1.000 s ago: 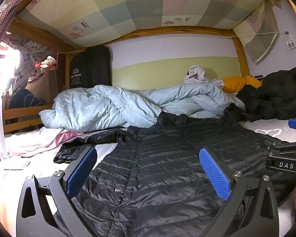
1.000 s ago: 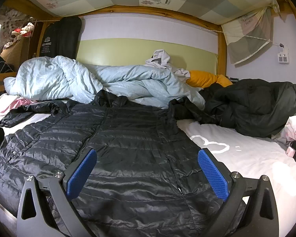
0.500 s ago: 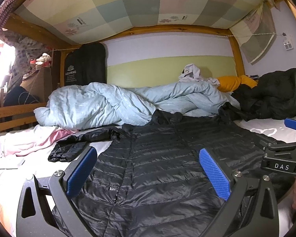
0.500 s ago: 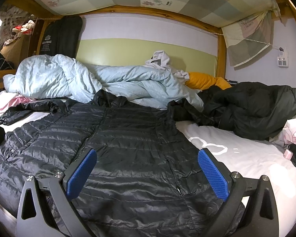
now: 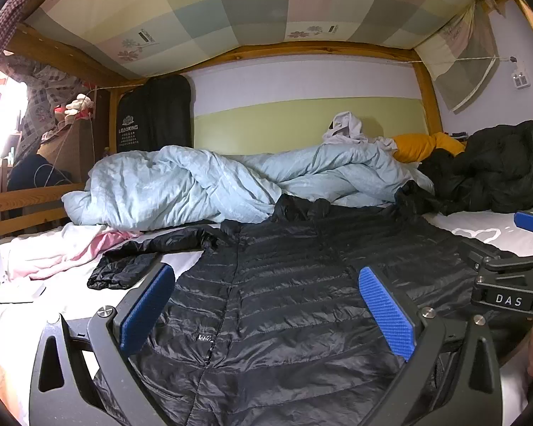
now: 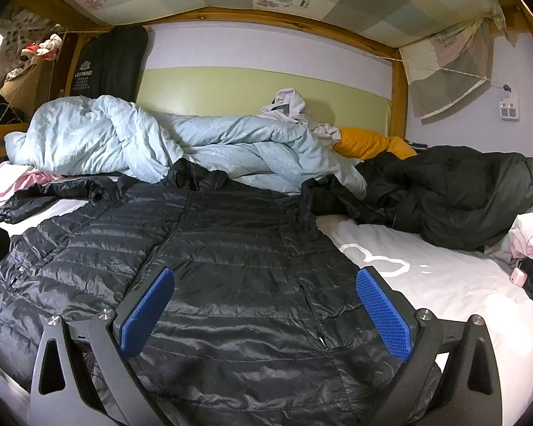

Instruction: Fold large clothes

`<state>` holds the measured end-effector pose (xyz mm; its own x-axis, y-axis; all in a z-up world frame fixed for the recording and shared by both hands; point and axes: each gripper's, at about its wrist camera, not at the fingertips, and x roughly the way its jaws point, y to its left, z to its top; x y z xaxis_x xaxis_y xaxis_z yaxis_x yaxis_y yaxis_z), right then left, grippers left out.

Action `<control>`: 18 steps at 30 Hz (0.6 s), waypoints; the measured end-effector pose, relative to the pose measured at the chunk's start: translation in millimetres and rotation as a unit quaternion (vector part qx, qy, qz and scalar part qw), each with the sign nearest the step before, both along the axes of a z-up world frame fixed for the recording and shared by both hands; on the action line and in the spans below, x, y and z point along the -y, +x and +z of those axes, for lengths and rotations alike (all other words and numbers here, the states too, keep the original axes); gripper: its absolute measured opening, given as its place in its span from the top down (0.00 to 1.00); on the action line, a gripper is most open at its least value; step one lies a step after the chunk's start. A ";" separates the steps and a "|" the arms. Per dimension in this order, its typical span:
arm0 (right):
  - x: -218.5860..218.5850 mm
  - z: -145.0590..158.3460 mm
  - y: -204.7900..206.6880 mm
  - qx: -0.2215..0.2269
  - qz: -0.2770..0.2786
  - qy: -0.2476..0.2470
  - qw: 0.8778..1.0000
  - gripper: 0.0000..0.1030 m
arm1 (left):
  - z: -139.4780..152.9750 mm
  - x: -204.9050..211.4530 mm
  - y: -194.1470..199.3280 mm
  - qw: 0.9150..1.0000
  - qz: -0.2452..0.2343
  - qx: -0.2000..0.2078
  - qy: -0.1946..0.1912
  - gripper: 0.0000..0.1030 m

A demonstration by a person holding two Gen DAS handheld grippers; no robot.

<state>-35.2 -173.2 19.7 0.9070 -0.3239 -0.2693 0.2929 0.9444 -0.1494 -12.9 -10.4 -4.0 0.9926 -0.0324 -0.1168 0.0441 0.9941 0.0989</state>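
**Black quilted jacket laid flat on bed, both hand-held grippers apart**

Left wrist view
- Left hand-held gripper: blue-padded fingers spread wide, nothing between them; poised low over the jacket's lower part.
- Black quilted jacket: spread front-up on the bed, zip running down near the left finger, collar toward the far end. One sleeve lies bunched out to the left on the white sheet.
- Right hand-held gripper: seen from the side at the right edge, marked "DAS", over the jacket's right side.
- Light blue duvet: heaped across the bed beyond the collar.
- Pink cloth: crumpled at left, beside the sleeve.
- Dark coat: piled at far right; orange pillow behind it.

Right wrist view
- Right hand-held gripper: fingers wide apart, empty, just above the jacket's hem area.
- Black quilted jacket: flat, filling the middle of the bed; far sleeve touches the dark coat.
- Light blue duvet: beyond the collar.
- Orange pillow: against the headboard.
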 end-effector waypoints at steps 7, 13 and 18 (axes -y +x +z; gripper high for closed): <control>2.2 0.5 -0.4 -0.001 0.002 0.001 1.000 0.00 | -1.1 -0.5 0.8 1.000 0.003 -0.002 0.000 0.00; -1.3 0.0 0.3 -0.002 0.003 -0.011 1.000 0.00 | -0.9 -0.8 0.9 1.000 0.003 -0.001 0.000 0.00; -1.9 -0.4 -0.2 -0.002 0.003 -0.010 1.000 0.00 | -1.9 -2.5 0.7 1.000 0.004 0.000 0.004 0.00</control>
